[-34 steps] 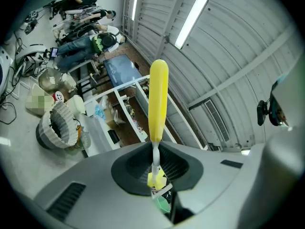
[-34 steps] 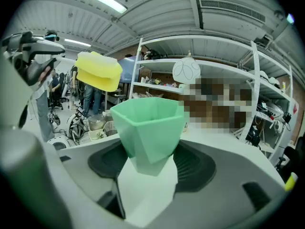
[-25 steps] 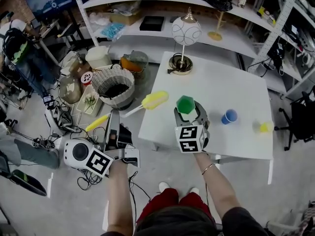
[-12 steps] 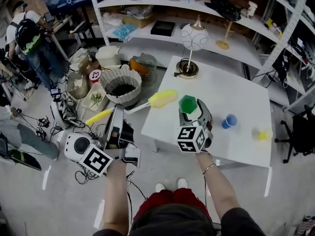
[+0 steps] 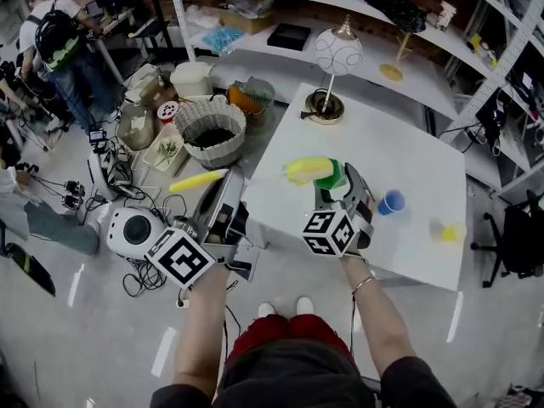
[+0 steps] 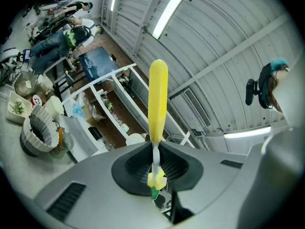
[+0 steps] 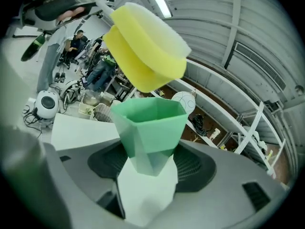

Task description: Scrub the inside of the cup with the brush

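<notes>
My right gripper (image 5: 341, 183) is shut on a green faceted cup (image 5: 335, 177), held above the near left part of the white table (image 5: 408, 155). In the right gripper view the cup (image 7: 150, 128) stands upright between the jaws with its mouth open upward. My left gripper (image 5: 231, 179) is shut on the white rod of a brush with a yellow handle (image 5: 197, 179). The brush's yellow sponge head (image 5: 308, 169) lies across the cup's mouth, and in the right gripper view the head (image 7: 145, 49) sits just above the rim. In the left gripper view the handle (image 6: 157, 97) points up.
On the table stand a blue cup (image 5: 392, 201), a small yellow object (image 5: 450, 231) and a globe lamp (image 5: 330, 53). Left of the table, on the floor, are a wicker basket (image 5: 209, 131), a white round device (image 5: 132, 230), cables and bins. Shelves run along the back.
The left gripper has swung the brush to the right, bringing the sponge head from left of the cup to directly over its mouth. The right gripper keeps the cup steady.
</notes>
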